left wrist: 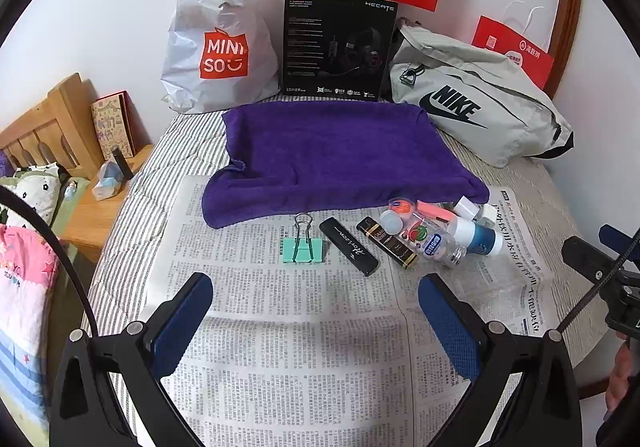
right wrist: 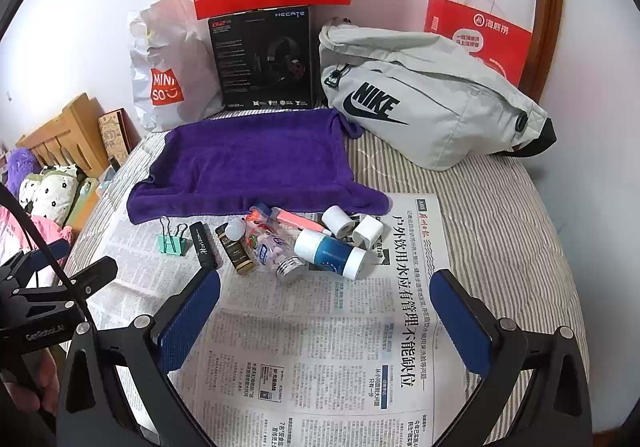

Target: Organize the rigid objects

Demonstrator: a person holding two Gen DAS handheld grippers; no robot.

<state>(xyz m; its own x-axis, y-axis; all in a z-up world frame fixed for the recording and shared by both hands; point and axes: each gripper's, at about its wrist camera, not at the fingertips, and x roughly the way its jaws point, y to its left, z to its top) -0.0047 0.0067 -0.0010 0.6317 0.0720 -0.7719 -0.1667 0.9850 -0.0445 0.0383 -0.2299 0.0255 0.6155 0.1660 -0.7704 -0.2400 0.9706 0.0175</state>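
Small hard things lie in a bunch on the newspaper, just below the purple towel. We hold two grippers above the paper, both tipped down. Our left gripper has its jaws spread wide, with only newspaper between them. Our right gripper is spread wide too and grips nothing. From the left gripper, the green clip sits at about 12 o'clock, and it lies apart from the black lighter just to its right. At 1 o'clock we see the dark tube with gold ends, touching the clear bottle of candy. At 2 o'clock lies the blue and white bottle on its side. From the right gripper, the blue and white bottle is at 12 o'clock, with two small white rolls just behind it. A pink stick lies against the towel's edge. The clear bottle's silver cap points toward us. The green clip is at 10 o'clock. Far back we see a white shopping bag, a black headphone box and a grey bag by the wall.
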